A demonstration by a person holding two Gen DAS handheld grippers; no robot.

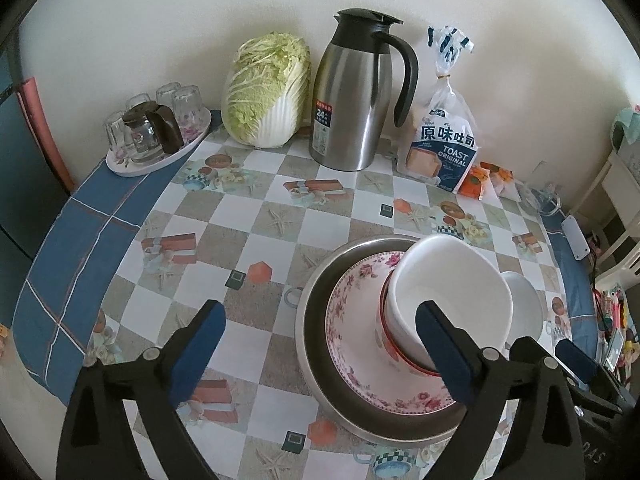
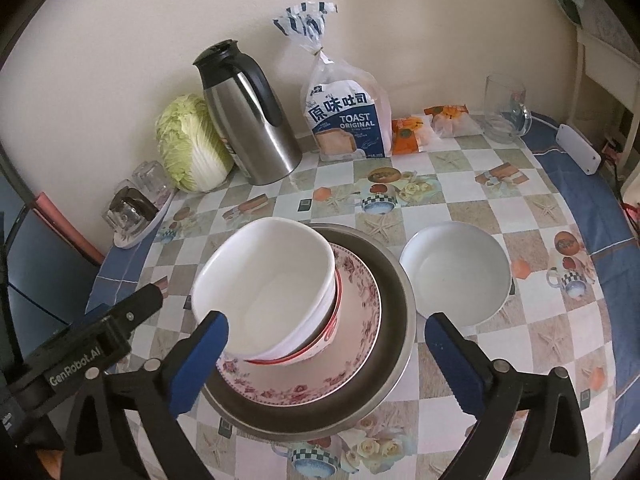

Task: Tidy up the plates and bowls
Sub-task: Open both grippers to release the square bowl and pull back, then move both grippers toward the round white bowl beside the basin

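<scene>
Bread bag [image 2: 345,116] reads "TOAST ORIGINAL" — left gripper [image 1: 320,344] and right gripper [image 2: 326,354] both released, jaws wide; tilted white bowl [image 2: 264,288] on floral plate [image 2: 312,376], between right jaws.

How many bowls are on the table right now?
3: a white bowl nested in a red-rimmed bowl atop the floral plate in the metal pan, and a white bowl alone beside the pan. More could be hidden inside the stack.
</scene>
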